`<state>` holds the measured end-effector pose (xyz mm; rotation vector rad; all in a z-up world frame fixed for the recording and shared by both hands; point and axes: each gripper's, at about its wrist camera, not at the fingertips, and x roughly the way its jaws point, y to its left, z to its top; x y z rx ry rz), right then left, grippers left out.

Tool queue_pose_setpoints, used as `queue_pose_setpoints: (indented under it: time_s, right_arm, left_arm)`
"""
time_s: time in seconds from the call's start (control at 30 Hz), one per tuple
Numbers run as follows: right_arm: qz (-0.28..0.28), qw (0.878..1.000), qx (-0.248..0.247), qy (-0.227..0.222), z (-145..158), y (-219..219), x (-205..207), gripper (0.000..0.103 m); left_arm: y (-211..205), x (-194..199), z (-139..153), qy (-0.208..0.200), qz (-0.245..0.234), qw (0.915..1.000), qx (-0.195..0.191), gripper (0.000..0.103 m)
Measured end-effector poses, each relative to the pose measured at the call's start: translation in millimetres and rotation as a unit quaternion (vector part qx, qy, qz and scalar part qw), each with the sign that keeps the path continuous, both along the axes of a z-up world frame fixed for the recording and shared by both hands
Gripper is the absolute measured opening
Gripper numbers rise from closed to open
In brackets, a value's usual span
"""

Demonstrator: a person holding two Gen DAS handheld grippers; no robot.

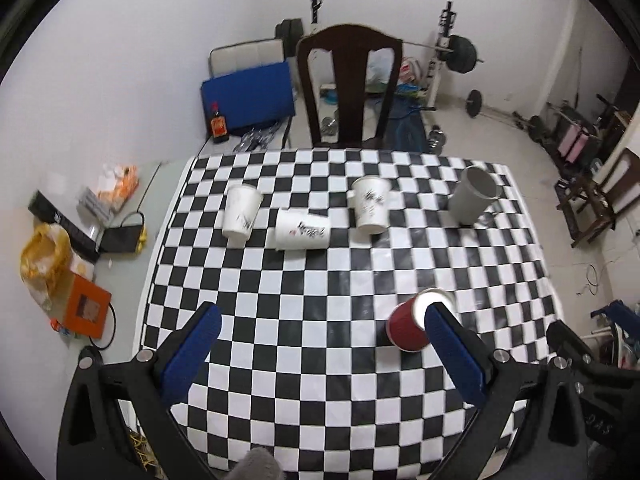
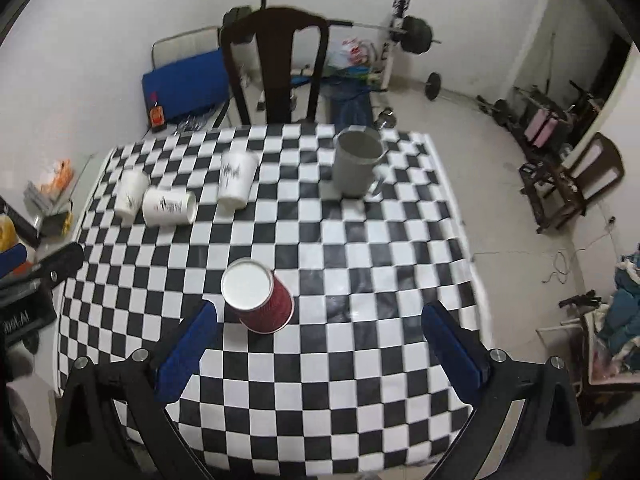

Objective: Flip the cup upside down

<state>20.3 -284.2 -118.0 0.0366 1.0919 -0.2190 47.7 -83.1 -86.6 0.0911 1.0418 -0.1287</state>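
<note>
Red cup (image 2: pixel 262 298) stands upside down already (flip looks done); both grippers, left gripper (image 1: pixel 320 320) and right gripper (image 2: pixel 320 316), gape wide, empty, above it; next, withdraw.

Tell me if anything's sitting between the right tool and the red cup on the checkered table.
Nothing visible is. The right tool hangs open over bare checkered cloth, and the red cup stands just ahead of its left finger, apart from it. The white cups and grey mug sit farther back.

A home room: checkered table (image 1: pixel 360 280), wooden chair (image 1: pixel 350 80), barbell rack (image 1: pixel 448 52), floor clutter.
</note>
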Motion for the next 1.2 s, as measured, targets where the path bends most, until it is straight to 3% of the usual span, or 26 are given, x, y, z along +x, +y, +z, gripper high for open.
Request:
queue_pose_setpoints:
  time_s: [0.2, 0.5, 1.2]
  right_arm:
    - [-0.018, 1.0, -0.011, -0.011, 61.1, 0.3, -17.6, 0.103]
    - [-0.026, 0.999, -0.011, -0.024, 116.4, 0.4, -48.9, 0.103]
    - [-0.024, 0.999, 0.002, -0.021, 145.9, 10.6, -82.9, 0.103]
  left_arm:
    - [-4.6, -22.7, 39.0, -0.009, -0.001, 0.9999, 0.007, 0.103]
    - [-0.5, -47.0, 69.6, -0.005, 0.01, 0.9999, 0.001, 0.103]
    - [5.4, -75.3, 90.5, 0.009, 0.026, 0.9996, -0.003, 0.103]
